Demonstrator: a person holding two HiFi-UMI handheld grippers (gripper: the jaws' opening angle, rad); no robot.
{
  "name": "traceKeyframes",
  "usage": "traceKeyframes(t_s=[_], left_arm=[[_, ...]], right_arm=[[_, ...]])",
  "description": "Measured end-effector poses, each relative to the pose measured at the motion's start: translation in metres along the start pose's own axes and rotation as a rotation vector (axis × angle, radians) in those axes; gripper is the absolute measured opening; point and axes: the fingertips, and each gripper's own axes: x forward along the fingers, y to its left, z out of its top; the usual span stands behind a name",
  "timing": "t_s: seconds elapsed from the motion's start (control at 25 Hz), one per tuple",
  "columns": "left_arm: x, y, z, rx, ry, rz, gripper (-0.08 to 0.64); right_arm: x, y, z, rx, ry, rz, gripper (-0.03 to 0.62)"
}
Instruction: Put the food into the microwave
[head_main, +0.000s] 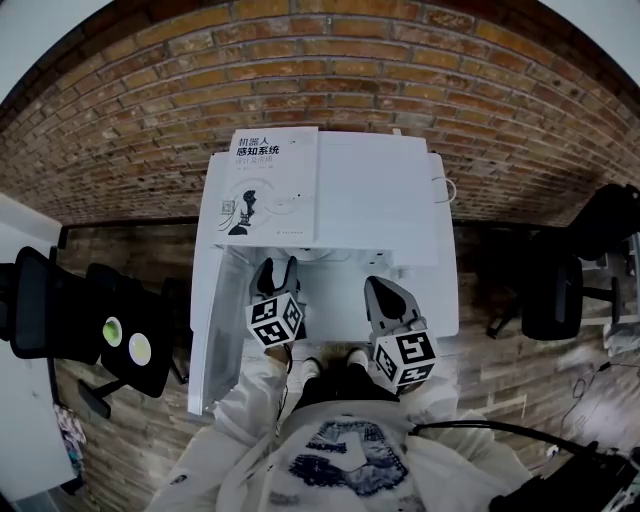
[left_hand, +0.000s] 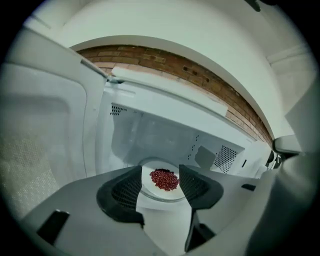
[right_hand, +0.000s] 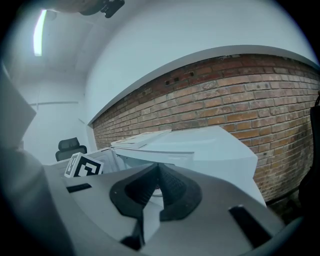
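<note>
Left gripper (head_main: 278, 268) gaping before plated beans (left_hand: 164, 179), book (head_main: 272, 185) atop microwave (head_main: 390, 190), door (head_main: 214, 330) ajar

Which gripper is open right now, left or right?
The left gripper: its jaws stand apart, framing the plate of red beans inside the microwave. The right gripper has its jaws meeting at the tips, with nothing between them.

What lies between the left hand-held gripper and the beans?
Nothing but the bare plate rim and the microwave floor; the left gripper view shows it.
</note>
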Motion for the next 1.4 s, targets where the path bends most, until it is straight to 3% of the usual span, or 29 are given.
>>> traceKeyframes(t_s=[0.24,0.6,1.28,1.4], left_arm=[[-0.037,-0.018,0.019,0.041,-0.024,-0.060,0.229],[-0.100,-0.056,0.063,0.228,-0.131,-0.146,0.173],[-0.174,-0.106,0.117,0.320,-0.225,-0.224,0.017],[-0.180,-0.110,0.119,0.295,-0.227,-0.229,0.008]], right_arm=[[-0.016,0.006,0.003,0.009,-0.025,-0.012,0.012],[-0.043,0.019,0.021,0.005,-0.088,-0.015,0.012],[-0.085,0.032,0.060,-0.017,-0.149,-0.006,0.012],[-0.088,0.034,0.062,-0.014,-0.158,0.002,0.012]])
